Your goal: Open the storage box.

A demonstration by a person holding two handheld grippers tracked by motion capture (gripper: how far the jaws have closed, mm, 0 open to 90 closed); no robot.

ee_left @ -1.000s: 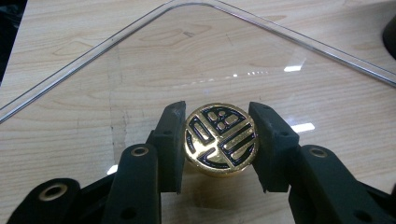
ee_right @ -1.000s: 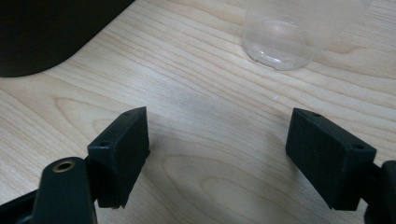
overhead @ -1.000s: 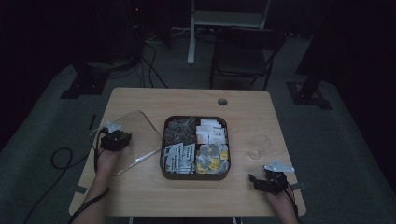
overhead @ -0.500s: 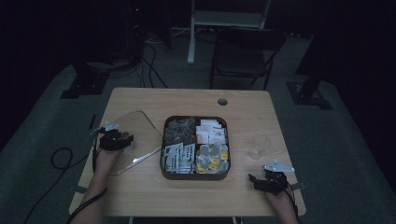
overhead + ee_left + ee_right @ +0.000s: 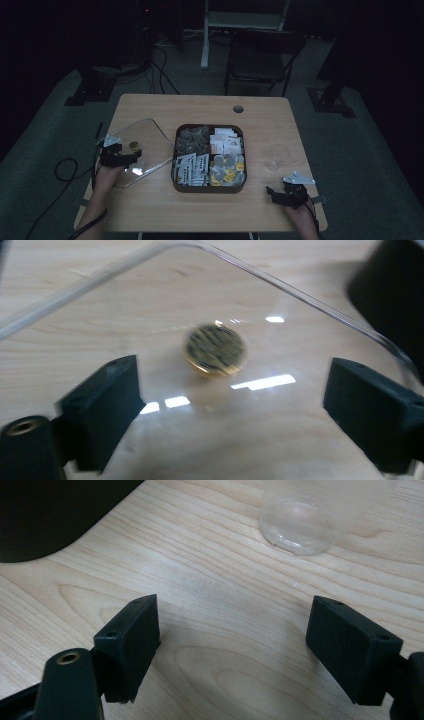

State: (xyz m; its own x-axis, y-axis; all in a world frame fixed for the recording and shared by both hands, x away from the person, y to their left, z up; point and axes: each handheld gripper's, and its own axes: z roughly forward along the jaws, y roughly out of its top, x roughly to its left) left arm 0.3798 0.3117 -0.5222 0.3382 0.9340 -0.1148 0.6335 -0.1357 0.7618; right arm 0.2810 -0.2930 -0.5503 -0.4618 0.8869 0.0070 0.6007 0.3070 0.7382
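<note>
A clear square lid (image 5: 145, 135) with a small gold knob (image 5: 133, 145) lies flat on the table's left side. My left gripper (image 5: 131, 157) hovers over its near part. In the left gripper view the knob (image 5: 216, 349) sits on the lid (image 5: 300, 405) just ahead of the gripper (image 5: 230, 410). The jaws have just been opening and stand wide, with no pad touching the knob. My right gripper (image 5: 279, 191) rests open near the front right edge. Bare wood shows between its jaws in the right gripper view (image 5: 232, 645).
A dark four-compartment box (image 5: 208, 189) with packets and yellow-and-white pieces sits mid-table, its corner (image 5: 50, 515) left of the right gripper. A clear glass (image 5: 276, 156) (image 5: 310, 520) stands just beyond the right gripper. A chair and cables lie behind the table.
The left gripper has opened and let go of the lid's knob, drawing back a little toward the person. The right gripper has stayed put.
</note>
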